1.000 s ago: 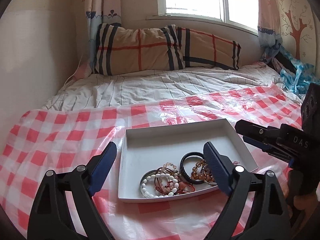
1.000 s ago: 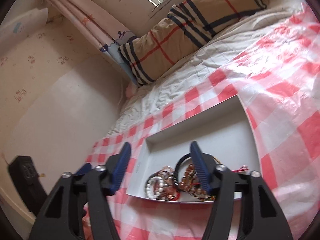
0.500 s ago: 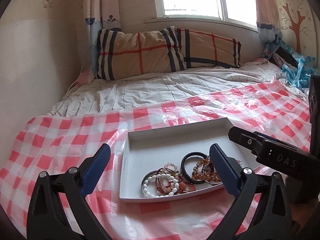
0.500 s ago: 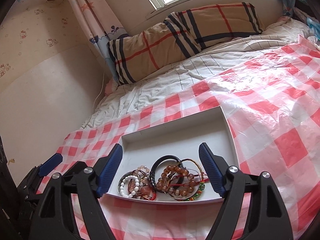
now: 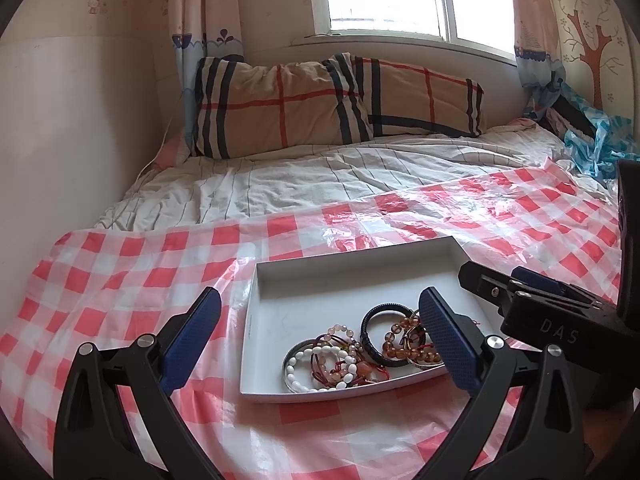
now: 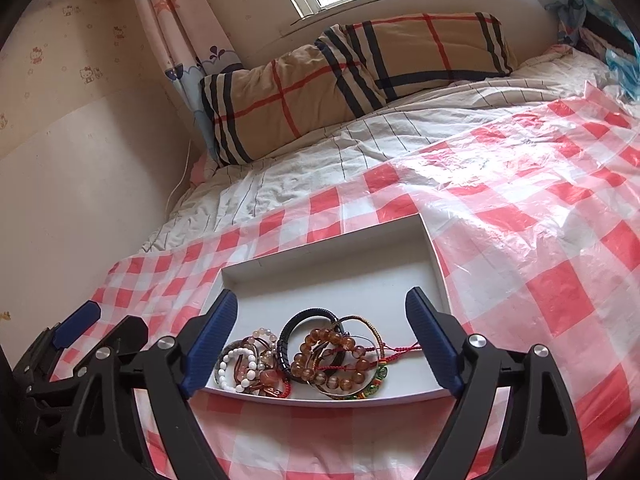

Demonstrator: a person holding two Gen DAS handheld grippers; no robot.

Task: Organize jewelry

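Observation:
A shallow white tray [image 5: 320,280] lies on the red-and-white checked sheet; it also shows in the right wrist view [image 6: 332,280]. Several bracelets are piled at its near edge: a white bead bracelet [image 5: 304,364] [image 6: 234,364], a black band [image 5: 374,330] [image 6: 298,328], an amber bead bracelet [image 5: 400,340] [image 6: 332,356]. My left gripper [image 5: 320,332] is open and empty, held above and in front of the pile. My right gripper [image 6: 322,336] is open and empty, just before the tray's near edge. The right gripper also shows in the left wrist view [image 5: 540,304].
The checked plastic sheet [image 5: 120,280] covers the near half of a bed. A plaid pillow [image 5: 320,104] lies by the window wall. Blue fabric [image 5: 600,140] is heaped at far right. A wall [image 5: 60,140] runs along the left.
Both grippers have pulled back and tilted up a little. The right gripper has levelled from a rolled pose. Both stay open. The tray and bracelets have not moved.

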